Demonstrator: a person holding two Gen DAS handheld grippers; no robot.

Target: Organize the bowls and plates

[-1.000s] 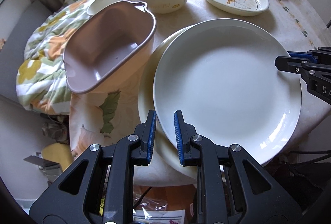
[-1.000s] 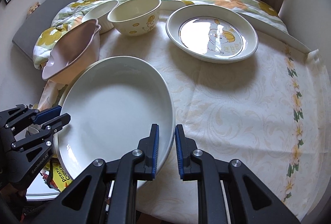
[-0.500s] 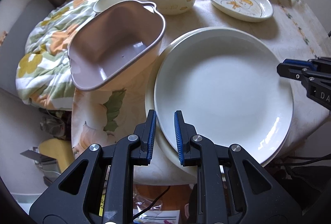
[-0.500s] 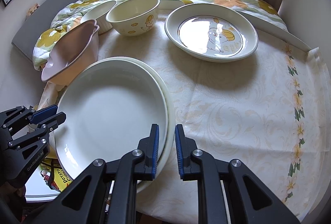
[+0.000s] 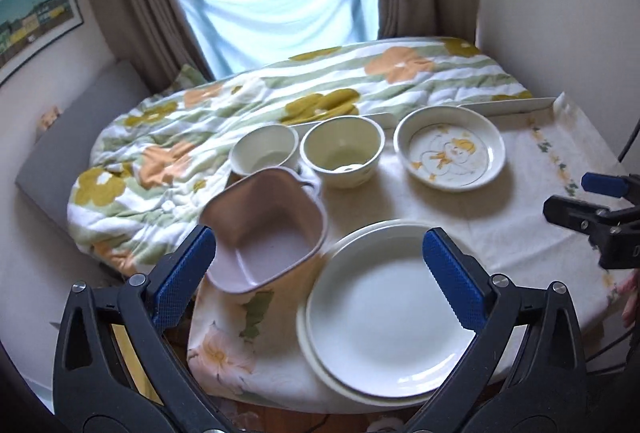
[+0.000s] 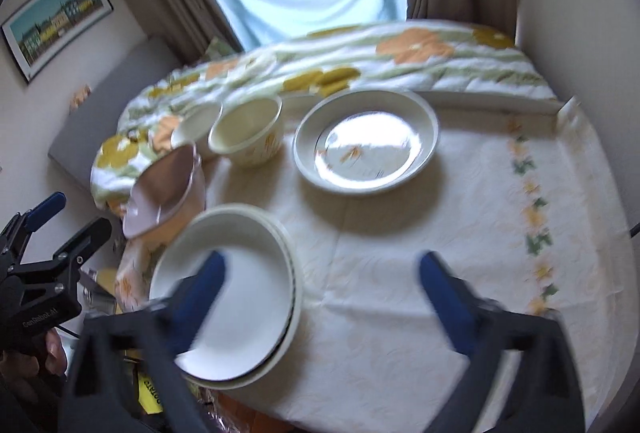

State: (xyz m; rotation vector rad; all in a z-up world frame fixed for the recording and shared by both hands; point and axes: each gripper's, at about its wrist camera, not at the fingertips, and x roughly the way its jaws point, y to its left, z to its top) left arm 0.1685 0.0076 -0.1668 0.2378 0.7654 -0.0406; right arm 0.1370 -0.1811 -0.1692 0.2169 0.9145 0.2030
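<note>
A white plate (image 5: 384, 313) (image 6: 240, 297) lies stacked on a cream plate (image 5: 320, 365) at the table's near edge. My left gripper (image 5: 318, 239) (image 6: 82, 213) hangs above the stack, its jaws opening wide with nothing held between them. My right gripper (image 6: 322, 259) (image 5: 570, 195) is blurred and also opening, over the plate's right rim and the cloth. Left of the stack stands a pink square bowl (image 5: 264, 229) (image 6: 164, 189). Behind it are a small white bowl (image 5: 264, 149), a cream patterned bowl (image 5: 342, 151) (image 6: 248, 137) and a cartoon plate (image 5: 450, 153) (image 6: 366, 145).
A pale tablecloth (image 5: 480, 225) covers the round table. A floral quilt (image 5: 240, 105) is heaped along the far side, below a curtained window. The stack overhangs the table's near edge. A person's hand (image 6: 52, 357) grips the left tool.
The white plate came down onto the cream plate. Both grippers, shut on its rim before, have opened wide, let it go and risen back from the table.
</note>
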